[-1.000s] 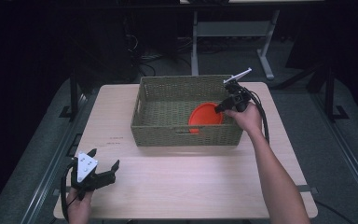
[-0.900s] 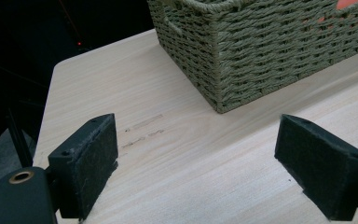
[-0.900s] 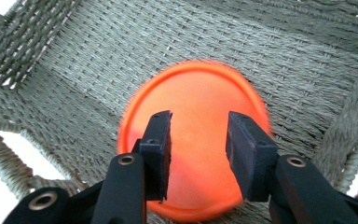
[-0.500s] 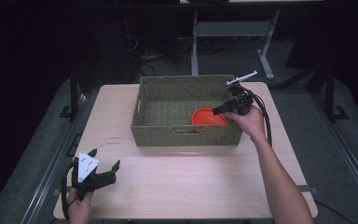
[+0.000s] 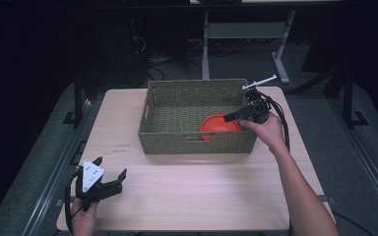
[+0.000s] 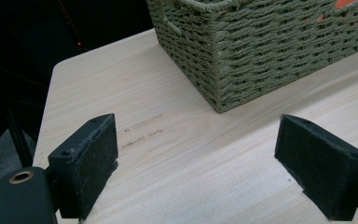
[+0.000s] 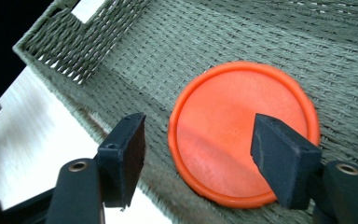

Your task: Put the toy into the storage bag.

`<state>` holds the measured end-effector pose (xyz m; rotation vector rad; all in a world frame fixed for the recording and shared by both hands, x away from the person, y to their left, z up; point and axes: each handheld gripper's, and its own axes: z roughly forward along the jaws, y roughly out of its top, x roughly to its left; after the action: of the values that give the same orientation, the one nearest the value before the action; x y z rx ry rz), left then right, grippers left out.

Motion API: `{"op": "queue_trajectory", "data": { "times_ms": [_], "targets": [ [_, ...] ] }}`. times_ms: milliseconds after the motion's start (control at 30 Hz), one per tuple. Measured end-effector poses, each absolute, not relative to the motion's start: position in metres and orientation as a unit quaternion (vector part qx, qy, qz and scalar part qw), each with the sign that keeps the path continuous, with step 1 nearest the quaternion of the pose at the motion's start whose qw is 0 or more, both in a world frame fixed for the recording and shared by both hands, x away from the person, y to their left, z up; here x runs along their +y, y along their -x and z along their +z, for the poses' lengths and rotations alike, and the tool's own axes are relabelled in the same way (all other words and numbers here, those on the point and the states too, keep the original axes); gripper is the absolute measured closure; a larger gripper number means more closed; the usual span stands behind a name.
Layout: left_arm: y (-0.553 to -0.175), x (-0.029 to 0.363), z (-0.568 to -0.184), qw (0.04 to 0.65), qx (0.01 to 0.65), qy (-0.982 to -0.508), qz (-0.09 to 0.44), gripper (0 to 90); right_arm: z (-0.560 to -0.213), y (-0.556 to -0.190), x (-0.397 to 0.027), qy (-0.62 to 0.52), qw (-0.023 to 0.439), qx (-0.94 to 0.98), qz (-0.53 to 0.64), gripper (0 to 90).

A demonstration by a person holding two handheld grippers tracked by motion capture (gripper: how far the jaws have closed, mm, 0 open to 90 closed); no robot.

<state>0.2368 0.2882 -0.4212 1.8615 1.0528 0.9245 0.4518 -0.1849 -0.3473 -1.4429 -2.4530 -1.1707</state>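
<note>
Orange lid (image 7: 242, 133) lies flat in our basket (image 5: 177, 101). Our right tool (image 7: 198, 156) has just been opening above it, gripping nothing. Our left tool (image 6: 196, 163) gapes empty over the counter (image 6: 177, 154).

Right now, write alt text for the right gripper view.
An orange plate lies flat on the floor of a woven green basket, released. The right gripper hangs above it, its black jaws open and just widened, nothing between them.

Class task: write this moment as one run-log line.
right gripper: jaws just opened, above orange plate | plate: flat in basket | left gripper: open, over table
</note>
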Motion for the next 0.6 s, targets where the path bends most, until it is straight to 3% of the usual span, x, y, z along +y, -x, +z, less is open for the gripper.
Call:
{"op": "queue_trajectory", "data": {
  "times_ms": [600],
  "targets": [
    [-0.237, 0.288, -0.421, 0.392, 0.413, -0.736, 0.366, 12.7, -0.337, -0.423, -0.200, 0.439, 0.046, -0.797, -0.412, 32.6]
  ]
}}
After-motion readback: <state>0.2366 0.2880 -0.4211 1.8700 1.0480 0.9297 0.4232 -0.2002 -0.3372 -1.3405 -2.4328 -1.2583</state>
